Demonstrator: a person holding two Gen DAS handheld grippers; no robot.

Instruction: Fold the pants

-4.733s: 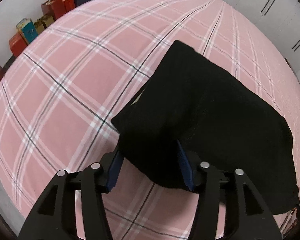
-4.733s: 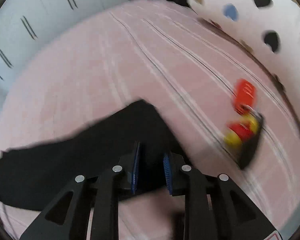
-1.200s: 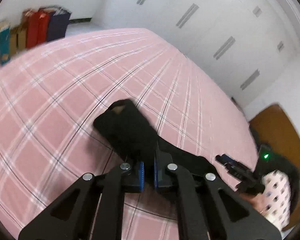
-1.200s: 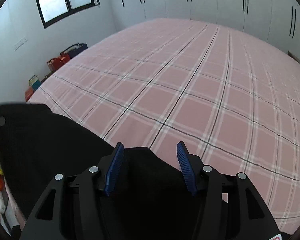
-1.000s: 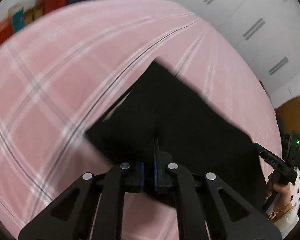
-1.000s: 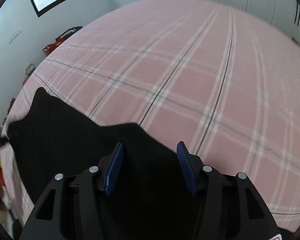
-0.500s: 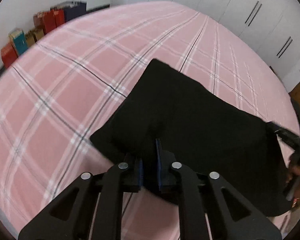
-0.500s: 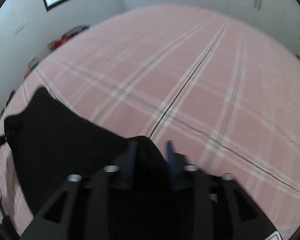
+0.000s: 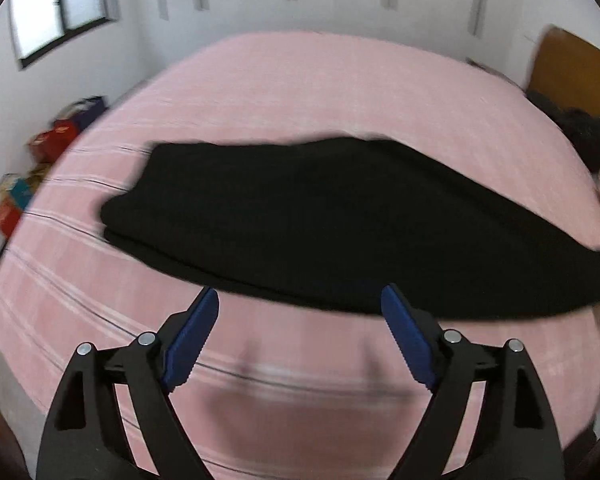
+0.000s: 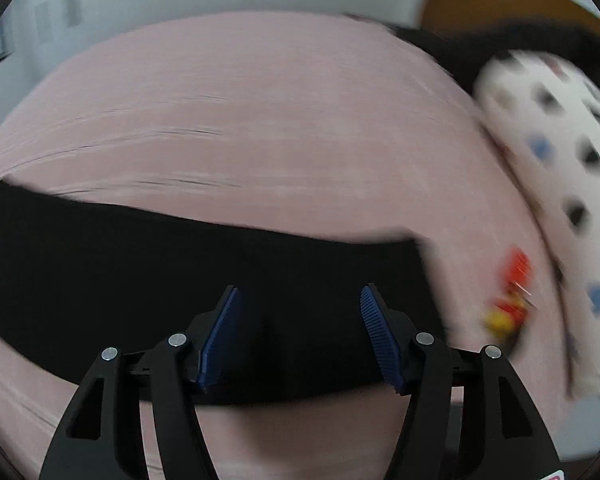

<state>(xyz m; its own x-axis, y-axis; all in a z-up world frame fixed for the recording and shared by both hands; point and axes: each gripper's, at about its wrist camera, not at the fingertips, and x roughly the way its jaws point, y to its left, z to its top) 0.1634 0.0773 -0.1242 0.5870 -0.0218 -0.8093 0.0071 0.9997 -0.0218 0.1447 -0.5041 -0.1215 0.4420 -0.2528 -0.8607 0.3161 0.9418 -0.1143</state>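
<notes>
The black pants [image 9: 332,220] lie folded into a long flat band on the pink plaid bed [image 9: 320,80]. In the left wrist view my left gripper [image 9: 300,300] is open and empty, just short of the band's near edge. In the right wrist view the pants [image 10: 180,264] stretch from the left edge to the middle right. My right gripper [image 10: 300,300] is open and empty, hovering over the band's near right part. Both views are blurred by motion.
A white pillow with heart prints [image 10: 560,168] lies at the right of the bed, with a small red and yellow object [image 10: 508,300] beside it. A brown headboard [image 9: 572,80] stands behind. Boxes and bags [image 9: 40,160] line the floor at the left wall.
Both grippers were shut on the pants half a second ago and are now open and drawn back. The pants now lie flat on the bed as a long band.
</notes>
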